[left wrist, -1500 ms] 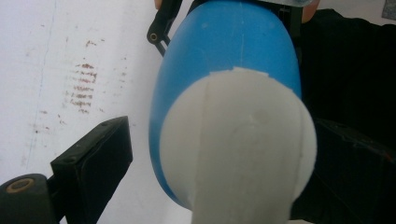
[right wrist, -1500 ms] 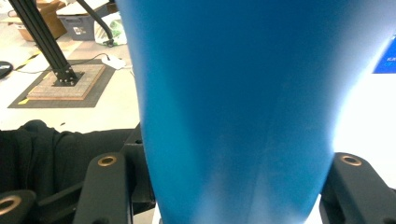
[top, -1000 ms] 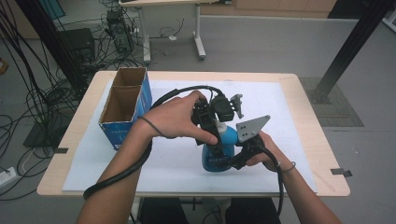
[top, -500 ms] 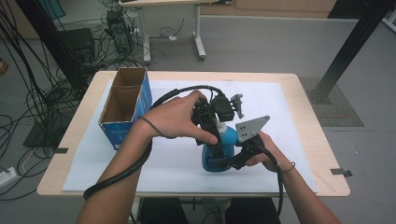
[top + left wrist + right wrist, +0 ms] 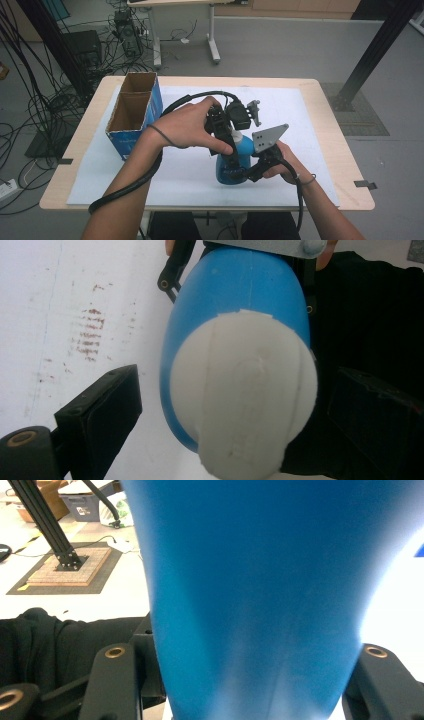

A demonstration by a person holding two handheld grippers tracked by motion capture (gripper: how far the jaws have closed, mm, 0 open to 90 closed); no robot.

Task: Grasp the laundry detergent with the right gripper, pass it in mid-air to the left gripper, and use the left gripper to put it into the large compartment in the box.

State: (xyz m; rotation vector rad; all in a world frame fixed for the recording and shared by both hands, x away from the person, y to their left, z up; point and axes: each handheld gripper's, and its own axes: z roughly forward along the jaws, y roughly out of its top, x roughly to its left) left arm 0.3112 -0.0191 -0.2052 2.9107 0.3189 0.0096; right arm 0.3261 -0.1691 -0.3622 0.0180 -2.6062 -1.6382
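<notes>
A chunky blue bottle [image 5: 235, 162] with a white cap [image 5: 247, 400] is sitting mid-frame; the right gripper [image 5: 240, 690] is clamping its body, the left gripper [image 5: 235, 410] is gaping around the cap.

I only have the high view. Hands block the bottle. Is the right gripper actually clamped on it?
Observer: Yes. In the right gripper view the right gripper has its jaws tight against both sides of the blue bottle.
Operator: And the left one?
Observer: The left gripper is open; both jaws stand clear of the white cap, one on each side.
Operator: Cap on?
Observer: Yes, the cap sits on the bottle's top.
</notes>
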